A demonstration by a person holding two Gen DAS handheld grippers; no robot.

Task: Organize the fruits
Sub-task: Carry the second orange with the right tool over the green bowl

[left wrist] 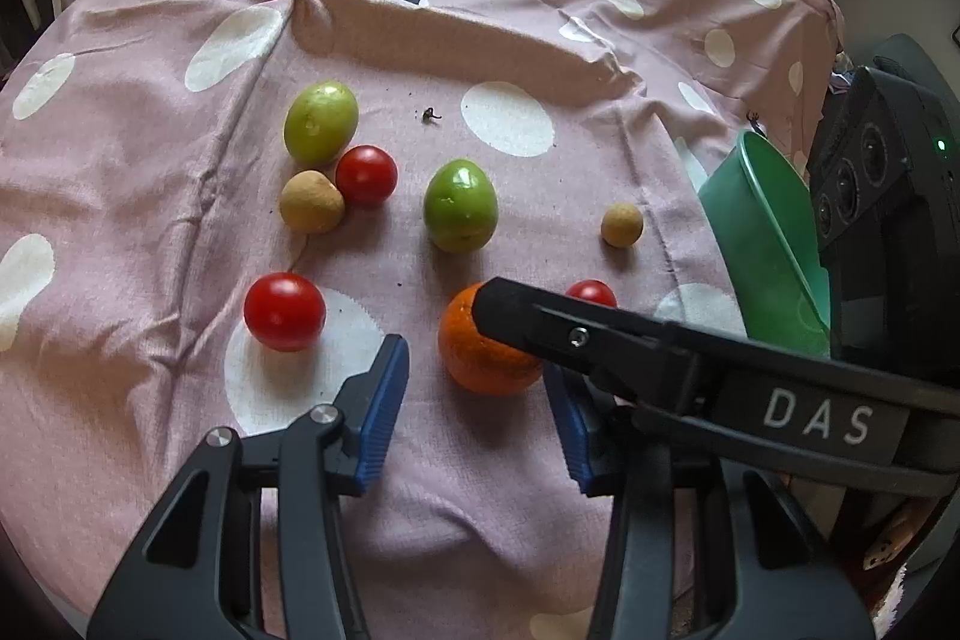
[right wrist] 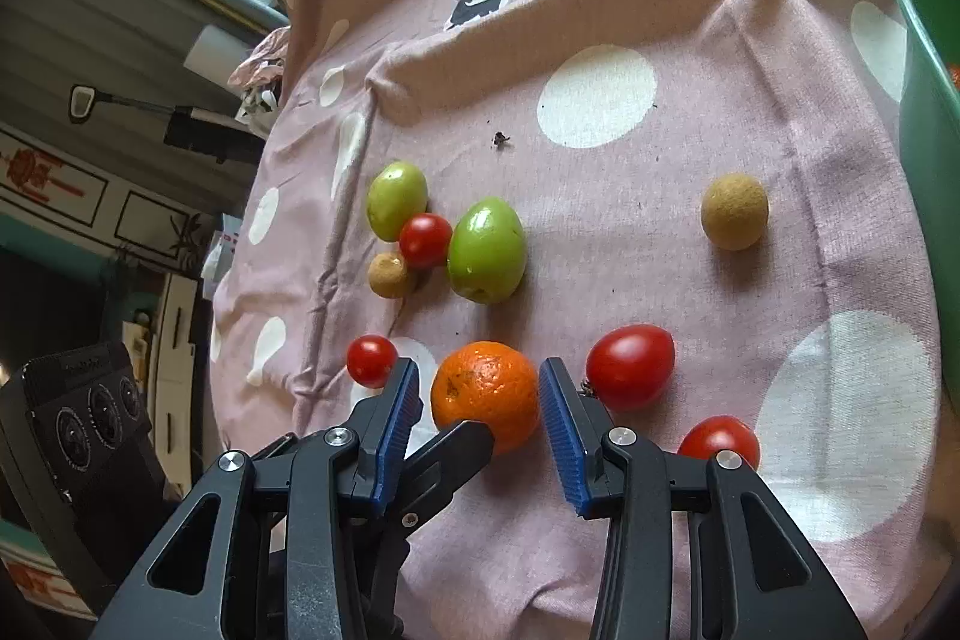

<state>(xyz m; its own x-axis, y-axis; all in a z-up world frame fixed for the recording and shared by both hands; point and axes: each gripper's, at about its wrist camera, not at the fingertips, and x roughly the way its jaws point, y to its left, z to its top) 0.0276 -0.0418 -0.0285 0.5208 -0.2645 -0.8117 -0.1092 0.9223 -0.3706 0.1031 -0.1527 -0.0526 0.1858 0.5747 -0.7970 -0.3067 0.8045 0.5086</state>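
Right gripper (right wrist: 480, 400): jaws wide, blue pads on either side of the orange (right wrist: 486, 394), which rests on the cloth between them; a narrow gap shows on each side, so no grip is made. Seen from the left wrist view, one black finger of this gripper crosses over the top of the orange (left wrist: 486, 352).

Left gripper (left wrist: 474, 400): jaws wide and holding nothing. Its pads sit just short of the orange on the near side; its right pad is partly hidden behind the right gripper's finger.

Around the orange: a red tomato (right wrist: 630, 367) lies just to the right, another red tomato (right wrist: 719, 439) nearer the camera beside the right gripper's body, and a small red tomato (right wrist: 372, 360) to the left, near the left pad.

Farther out: a large green fruit (right wrist: 486, 249) stands beyond the orange. Left of it sits a cluster: a second green fruit (right wrist: 396, 200), a small tomato (right wrist: 425, 240) and a tan round fruit (right wrist: 390, 275), touching or nearly so. A second tan round fruit (right wrist: 734, 211) lies alone, well to the right.

A green bowl (right wrist: 924, 118) stands at the right edge. All items rest on a pink cloth with white dots (right wrist: 600, 10).
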